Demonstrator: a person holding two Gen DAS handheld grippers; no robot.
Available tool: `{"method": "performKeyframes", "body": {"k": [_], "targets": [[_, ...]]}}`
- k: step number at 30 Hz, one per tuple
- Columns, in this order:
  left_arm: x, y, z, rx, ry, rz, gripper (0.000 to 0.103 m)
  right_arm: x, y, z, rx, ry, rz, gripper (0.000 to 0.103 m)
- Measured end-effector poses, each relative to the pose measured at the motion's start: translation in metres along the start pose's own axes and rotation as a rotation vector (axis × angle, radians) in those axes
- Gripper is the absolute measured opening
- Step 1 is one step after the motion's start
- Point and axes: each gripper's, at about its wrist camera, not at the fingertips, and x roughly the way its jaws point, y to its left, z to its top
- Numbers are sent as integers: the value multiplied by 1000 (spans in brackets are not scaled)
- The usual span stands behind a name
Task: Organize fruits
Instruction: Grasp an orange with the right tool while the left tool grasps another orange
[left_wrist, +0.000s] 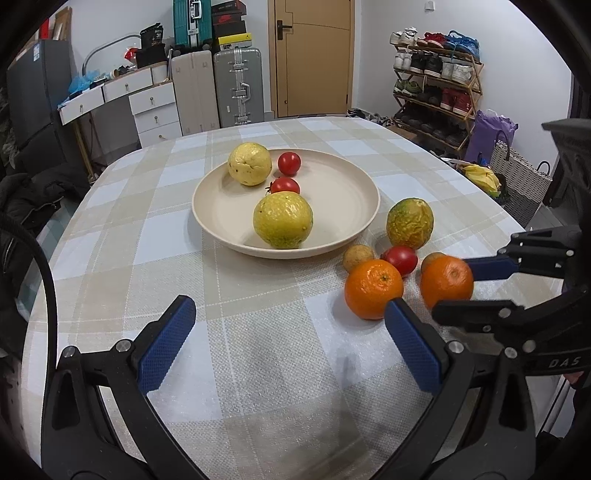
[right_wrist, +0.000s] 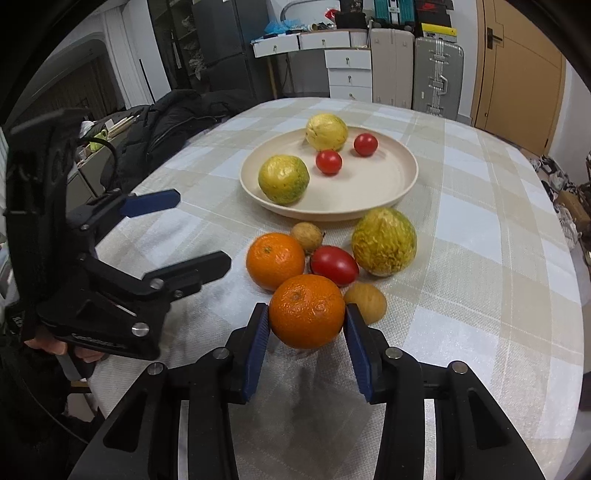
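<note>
My right gripper (right_wrist: 306, 322) is shut on an orange (right_wrist: 306, 310), its blue pads pressing both sides; the left wrist view shows the same orange (left_wrist: 445, 282) gripped low on the right. Behind it on the cloth lie a second orange (right_wrist: 275, 260), a red tomato (right_wrist: 334, 264), a wrinkled green-yellow fruit (right_wrist: 384, 245) and two small brown fruits (right_wrist: 307, 236) (right_wrist: 365, 302). The beige plate (right_wrist: 369, 184) holds two yellow-green fruits and two tomatoes. My left gripper (left_wrist: 289, 306) hangs open over bare cloth, left of the second orange (left_wrist: 373, 288).
A checked cloth covers the oval table (left_wrist: 258, 369). A black jacket (right_wrist: 166, 122) lies off the table's far left edge. Suitcases (left_wrist: 238, 88), drawers and a shoe rack (left_wrist: 436, 92) stand by the walls beyond.
</note>
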Motion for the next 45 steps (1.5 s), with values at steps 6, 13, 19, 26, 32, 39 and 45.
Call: {"method": "performKeyframes", "body": {"k": [6, 13, 19, 26, 32, 39, 45], "targets": [[5, -3, 0, -4, 23, -15, 102, -14, -11, 5, 47, -68, -27, 42], [12, -10, 1, -28, 46, -73, 102, -24, -22, 9, 90, -136, -38, 42], [20, -23, 3, 12, 71, -91, 91, -30, -27, 10, 104, -155, -41, 42], [29, -34, 6, 41, 106, -133, 66, -30, -29, 9, 112, -156, -42, 42], [31, -36, 7, 37, 112, -157, 51, -31, -31, 9, 111, -159, -42, 42], [30, -39, 5, 56, 111, -180, 38, -31, -32, 10, 115, -161, -42, 42], [27, -37, 5, 38, 95, -198, 38, -31, -33, 10, 114, -159, -41, 42]]}}
